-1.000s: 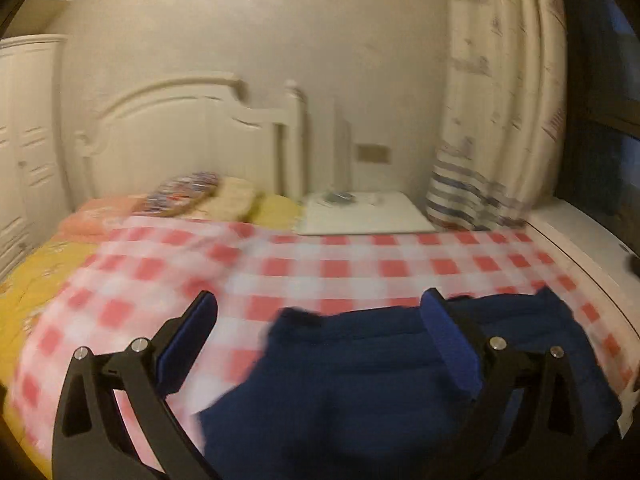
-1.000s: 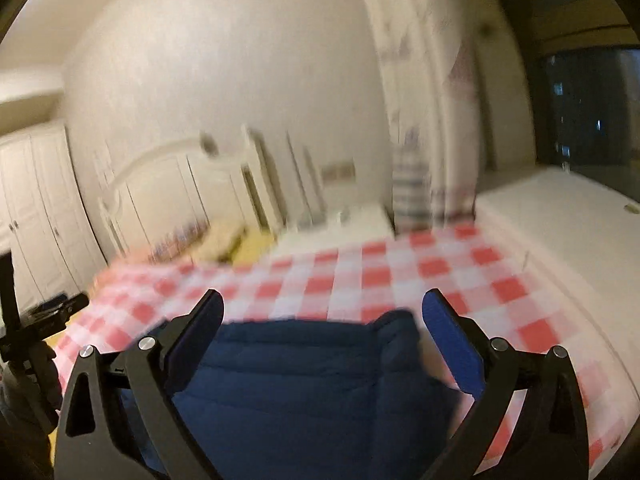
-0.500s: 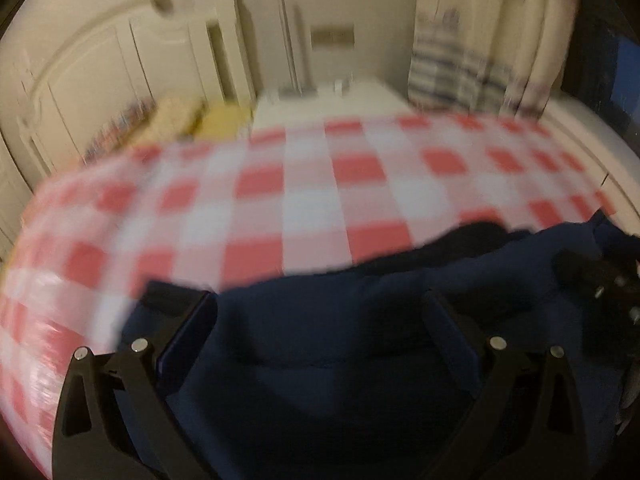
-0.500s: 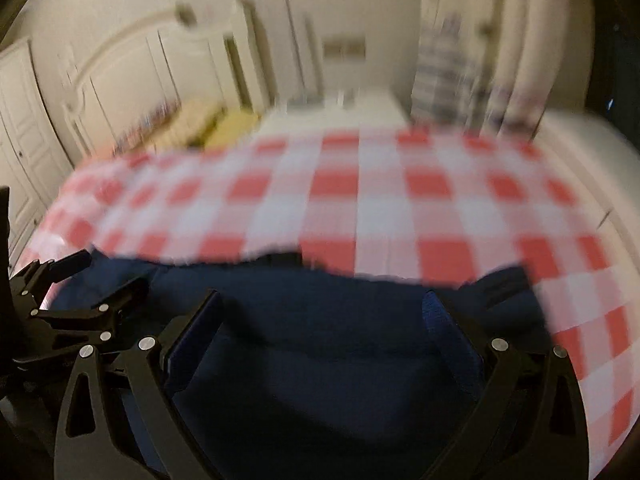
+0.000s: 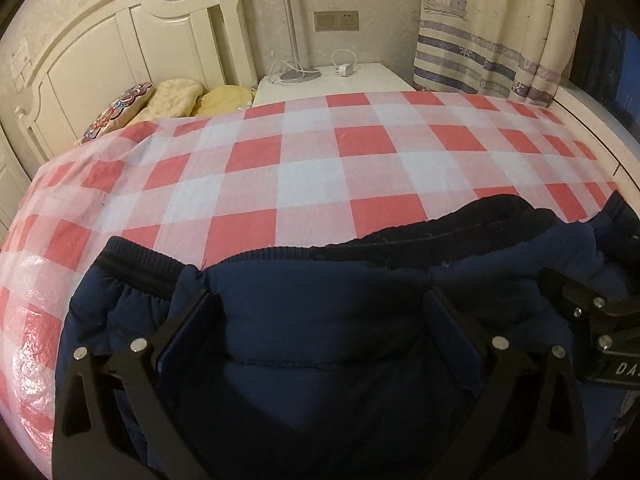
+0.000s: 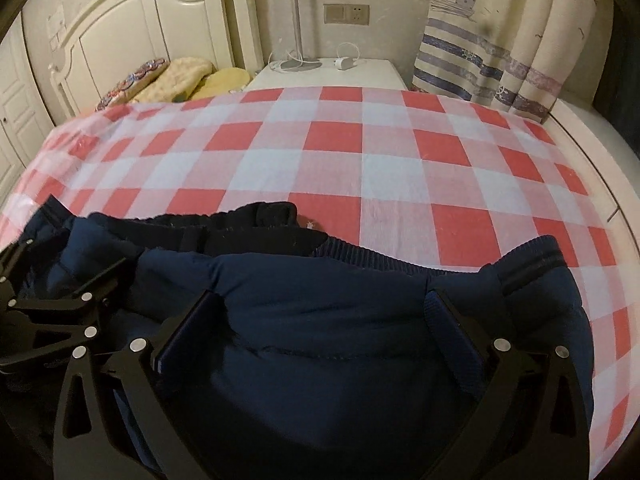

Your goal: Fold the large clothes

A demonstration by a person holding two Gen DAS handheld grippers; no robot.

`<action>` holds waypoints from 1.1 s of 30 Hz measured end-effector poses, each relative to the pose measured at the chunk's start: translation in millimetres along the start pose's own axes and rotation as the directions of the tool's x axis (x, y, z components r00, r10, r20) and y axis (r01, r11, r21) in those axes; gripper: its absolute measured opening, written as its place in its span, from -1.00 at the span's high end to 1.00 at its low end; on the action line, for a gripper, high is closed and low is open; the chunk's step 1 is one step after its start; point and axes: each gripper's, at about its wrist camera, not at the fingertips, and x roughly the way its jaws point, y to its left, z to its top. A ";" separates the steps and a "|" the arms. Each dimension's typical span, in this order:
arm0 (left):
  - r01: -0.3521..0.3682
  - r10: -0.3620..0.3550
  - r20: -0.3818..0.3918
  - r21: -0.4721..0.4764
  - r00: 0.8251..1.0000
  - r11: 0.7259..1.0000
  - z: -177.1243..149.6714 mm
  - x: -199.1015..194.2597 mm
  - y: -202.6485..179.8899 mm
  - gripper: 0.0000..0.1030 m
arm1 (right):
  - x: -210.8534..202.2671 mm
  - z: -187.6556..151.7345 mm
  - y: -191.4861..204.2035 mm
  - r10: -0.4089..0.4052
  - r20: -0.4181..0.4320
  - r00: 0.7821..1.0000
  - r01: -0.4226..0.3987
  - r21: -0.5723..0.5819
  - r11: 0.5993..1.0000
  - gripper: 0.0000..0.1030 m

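A navy padded jacket [image 5: 320, 320] lies on the red-and-white checked cover [image 5: 312, 168] at the near edge of the bed; it also shows in the right wrist view [image 6: 320, 320]. Its ribbed hem [image 5: 144, 264] faces the headboard. My left gripper [image 5: 320, 320] is open, jaws wide, low over the jacket's left part. My right gripper [image 6: 320, 320] is open, jaws wide, low over the jacket's right part. Each gripper shows at the edge of the other's view: the right one [image 5: 600, 332], the left one [image 6: 52, 312].
Pillows [image 5: 168, 100] lie by the white headboard [image 5: 120, 48]. A white bedside table [image 5: 332, 80] holds a lamp base and a charger. A striped curtain [image 5: 492, 32] hangs at the right. A white ledge [image 6: 592, 152] runs along the bed's right side.
Both grippers have come down and tilted toward the bed. They were well above the jacket; now they sit low over it. Both stay open.
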 end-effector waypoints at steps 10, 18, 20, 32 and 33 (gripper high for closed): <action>-0.029 0.029 -0.013 0.020 0.999 0.999 -0.6 5.0 -4.2 -0.96 | 8.7 1.7 2.6 -0.005 -0.037 0.999 0.004 -0.022 1.000 -0.91; -0.018 0.020 -0.053 0.028 0.998 0.999 3.2 7.5 -3.2 -0.96 | 12.5 6.0 -2.5 0.041 -0.073 0.996 -0.042 -0.009 0.999 -0.91; 0.008 -0.004 -0.082 0.044 0.997 0.999 8.5 3.0 1.4 -0.96 | 7.2 11.0 -9.4 0.098 -0.101 0.990 -0.099 -0.011 0.995 -0.91; -0.001 -0.002 -0.021 -0.125 1.000 0.992 0.6 -18.4 114.7 -0.93 | -41.1 4.5 -88.2 0.073 0.053 0.996 -0.075 0.039 0.996 -0.44; -0.002 -0.003 -0.043 -0.128 0.999 0.992 -3.6 -10.6 115.0 -0.93 | -28.1 -3.5 -90.4 0.068 0.025 0.997 -0.069 0.040 0.997 -0.40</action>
